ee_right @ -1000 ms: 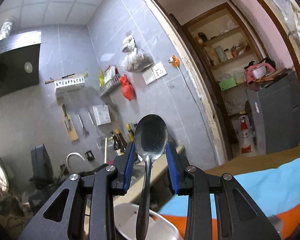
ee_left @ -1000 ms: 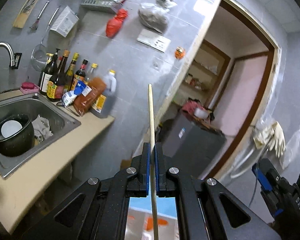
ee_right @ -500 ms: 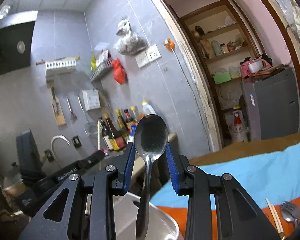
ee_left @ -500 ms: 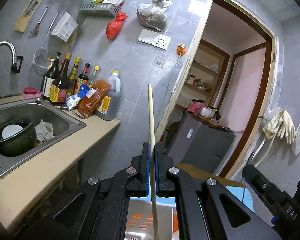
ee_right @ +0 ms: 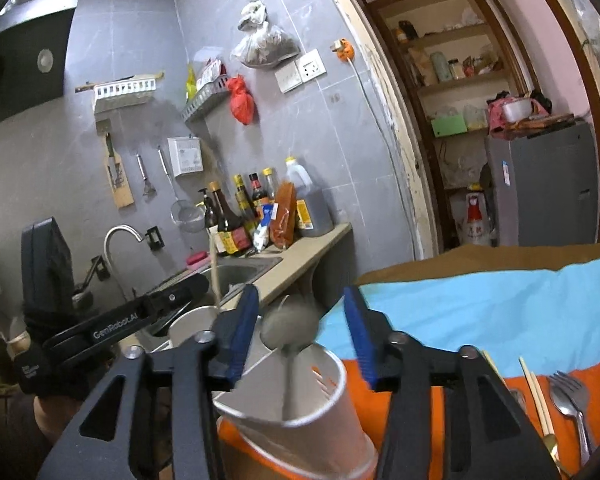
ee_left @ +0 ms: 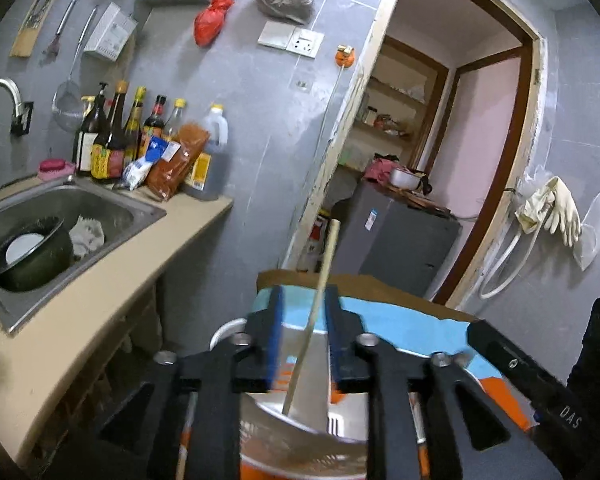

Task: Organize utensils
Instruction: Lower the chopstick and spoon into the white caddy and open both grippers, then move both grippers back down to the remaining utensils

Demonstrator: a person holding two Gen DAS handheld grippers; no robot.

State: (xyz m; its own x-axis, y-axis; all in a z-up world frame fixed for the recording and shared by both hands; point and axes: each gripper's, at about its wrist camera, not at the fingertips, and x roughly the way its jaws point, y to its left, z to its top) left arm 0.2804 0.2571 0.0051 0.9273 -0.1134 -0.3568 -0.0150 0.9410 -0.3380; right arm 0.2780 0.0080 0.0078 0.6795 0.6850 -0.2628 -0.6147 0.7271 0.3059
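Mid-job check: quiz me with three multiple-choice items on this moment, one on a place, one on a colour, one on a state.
1. The spoon stands in:
A. the sink
B. the white cup
C. a wall rack

2. The gripper pads are:
A. blue
B. red
C. green

3. The chopstick at the left gripper is:
A. clamped tight
B. loose between opening jaws
C. on the counter

B: its handle runs down into the cup.
A: both pads show blue.
B: gaps show on both sides.

wrist views, close, facing shared sink [ee_left: 66, 208]
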